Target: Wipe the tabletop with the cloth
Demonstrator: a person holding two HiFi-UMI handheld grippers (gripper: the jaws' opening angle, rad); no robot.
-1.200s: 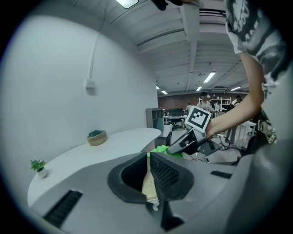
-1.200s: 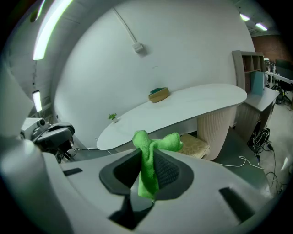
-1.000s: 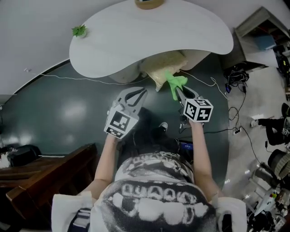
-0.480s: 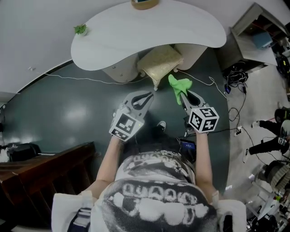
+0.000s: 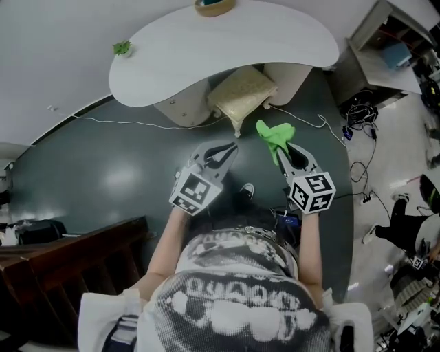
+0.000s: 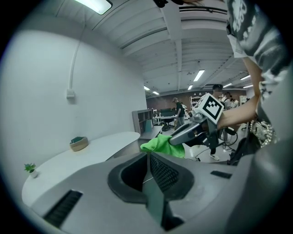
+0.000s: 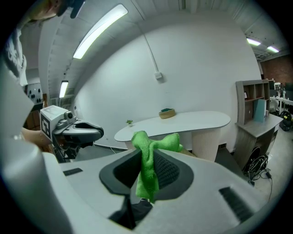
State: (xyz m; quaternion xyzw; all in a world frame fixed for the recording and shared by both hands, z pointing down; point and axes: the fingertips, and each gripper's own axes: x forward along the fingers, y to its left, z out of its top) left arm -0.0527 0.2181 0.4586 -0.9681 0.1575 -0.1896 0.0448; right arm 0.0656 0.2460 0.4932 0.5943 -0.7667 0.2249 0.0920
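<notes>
I am holding the right gripper (image 7: 147, 160) clamped on the green cloth (image 7: 149, 170), whose folds are bunching above the closed jaws and hanging down between them. Beside it, to its left, the left gripper (image 6: 149, 157) is riding with its jaws pressed together and nothing in them. Both grippers are pointing toward the white tabletop (image 5: 227, 48), which is lying well ahead of them. Its long curved near edge is facing the jaws across a stretch of open dark floor (image 5: 103, 172). A beige cushioned stool (image 5: 242, 89) is sitting under that edge, just ahead of the cloth. A white cable (image 5: 137, 124) is trailing over the floor ahead and to the left of the left gripper. The tabletop is showing mostly bare. A small bowl (image 5: 214, 5) is resting at its far edge, and a little green plant (image 5: 122, 48) is standing at its end far to the left of the grippers. A white wall is rising behind the table, and a shelf unit (image 7: 254, 107) is standing off to the right of the right gripper. Dark wooden furniture (image 5: 69, 261) is sitting behind and to the left of the left gripper.
</notes>
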